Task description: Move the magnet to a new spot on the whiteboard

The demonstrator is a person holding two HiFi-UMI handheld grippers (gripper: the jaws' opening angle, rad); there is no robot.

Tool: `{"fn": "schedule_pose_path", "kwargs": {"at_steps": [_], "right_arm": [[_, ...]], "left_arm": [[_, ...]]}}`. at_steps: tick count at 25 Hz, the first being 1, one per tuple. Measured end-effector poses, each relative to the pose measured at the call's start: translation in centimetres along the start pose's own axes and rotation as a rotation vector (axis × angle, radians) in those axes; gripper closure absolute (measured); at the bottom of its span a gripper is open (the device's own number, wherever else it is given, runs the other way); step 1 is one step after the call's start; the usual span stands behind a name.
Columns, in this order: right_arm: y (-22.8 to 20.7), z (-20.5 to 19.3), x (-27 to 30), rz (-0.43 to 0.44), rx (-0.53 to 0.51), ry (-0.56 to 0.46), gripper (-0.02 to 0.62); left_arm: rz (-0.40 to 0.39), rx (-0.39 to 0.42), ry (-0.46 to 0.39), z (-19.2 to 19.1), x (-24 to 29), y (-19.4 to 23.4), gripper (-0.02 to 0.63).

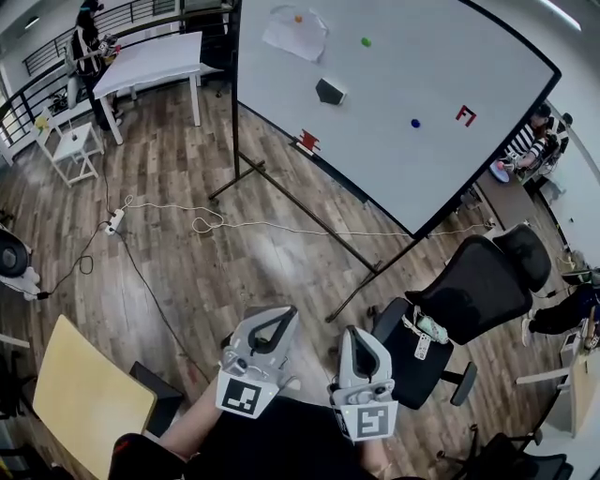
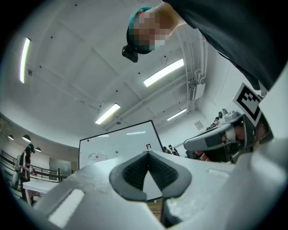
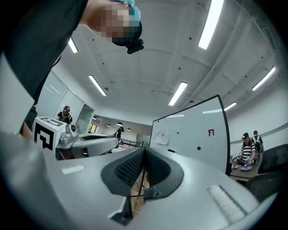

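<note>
Floor: I am looking down on a brown wood-plank floor (image 1: 187, 178) in a wide room, with railings along the far left.
Board: the large white whiteboard on a black stand (image 1: 441, 66) is ahead of me, slanting across the head view, well apart from both grippers.
Magnets: a small round orange magnet (image 1: 298, 18) sits on a white paper sheet (image 1: 286, 39) near the board's top. A small round green magnet (image 1: 366, 41) is to its right and a small round blue magnet (image 1: 414, 123) is lower down. I cannot tell which one the task means.
Other board items: a black eraser (image 1: 329, 91), a red F-shaped piece (image 1: 465, 115) and a red piece at the lower edge (image 1: 307, 142).
Left gripper (image 1: 284, 315): low by my body, jaws clenched, nothing between them.
Right gripper (image 1: 356, 336): just beside it, jaws likewise clenched on nothing.
Open room: bare planks lie between me and the board's left half.
In the way: the stand's black legs (image 1: 281, 202) reach across the floor, and a white cable with a power strip (image 1: 115, 221) trails in front of them. A black office chair (image 1: 473, 291) is near my right gripper, below the board's right end.
Around: a white desk (image 1: 155, 58) with a standing person (image 1: 89, 47) is left of the board, and a pale wooden desk top (image 1: 89, 394) is at my lower left.
</note>
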State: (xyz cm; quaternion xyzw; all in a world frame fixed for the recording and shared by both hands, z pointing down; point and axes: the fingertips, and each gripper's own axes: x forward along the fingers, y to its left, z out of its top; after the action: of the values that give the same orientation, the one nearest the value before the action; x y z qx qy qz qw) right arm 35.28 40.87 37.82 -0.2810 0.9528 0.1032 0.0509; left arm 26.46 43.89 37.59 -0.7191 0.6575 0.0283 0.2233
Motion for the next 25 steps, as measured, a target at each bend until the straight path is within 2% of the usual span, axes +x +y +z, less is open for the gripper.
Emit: {"fn": "schedule_pose_path", "kwargs": {"at_steps": [5, 15, 25], "right_arm": [[0.6, 0.1, 0.6, -0.016, -0.014, -0.01, 0.594], [3.5, 0.4, 3.2, -0.057, -0.002, -0.05, 0.594], [6.4, -0.2, 6.0, -0.02, -0.012, -0.061, 0.594]], "left_arm": [[-0.02, 0.004, -0.004, -0.1, -0.2, 0.6, 0.604], [0.002, 0.003, -0.001, -1.1, -2.5, 5.3, 0.604], [0.042, 0.021, 0.017, -2.3, -4.5, 8.9, 0.604]]}}
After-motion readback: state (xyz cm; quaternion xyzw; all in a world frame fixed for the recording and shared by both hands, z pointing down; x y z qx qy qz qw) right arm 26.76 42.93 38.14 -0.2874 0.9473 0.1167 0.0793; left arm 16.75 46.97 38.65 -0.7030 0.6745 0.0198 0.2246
